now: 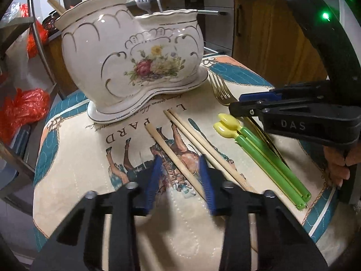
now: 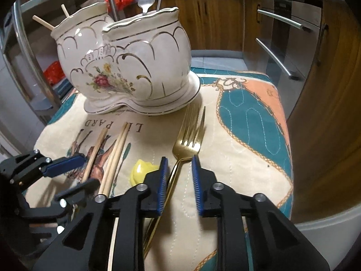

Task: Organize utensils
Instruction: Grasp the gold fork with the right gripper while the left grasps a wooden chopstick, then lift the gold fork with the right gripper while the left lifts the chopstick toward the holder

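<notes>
Looking down my left camera first: the holder (image 1: 133, 54), a white two-compartment ceramic piece with a flower print, stands on its saucer at the far side of the mat (image 1: 74, 180). A chopstick (image 1: 50, 0) pokes out of its left compartment, and a silver fork (image 1: 144, 3) stands in the right one.

In front of it, three loose chopsticks lie flat on the mat. My left gripper (image 1: 179, 174) straddles the single chopstick (image 1: 173, 155); the blue pads are narrowed around it, but a gap shows on both sides and I see no pad pressing on it. Nothing is held there. Just right of that, the chopstick pair (image 1: 203, 144) lies side by side, touching.

Moving right, two green spoons (image 1: 266, 158) with yellow bowls lie together, bowls toward the holder. Beside them is the gold fork (image 2: 187, 135), tines pointing at the holder's saucer, just short of it.

On my right camera, the right gripper (image 2: 179, 174) sits over that fork's neck, with the handle running back under the left pad. The pads are well narrowed but still apart from the metal as far as I can see, so no grip yet. The spoons' yellow bowls (image 2: 141, 171) peek out just left of that gripper.

A hand (image 1: 340, 164) shows at the right edge of the left view.
</notes>
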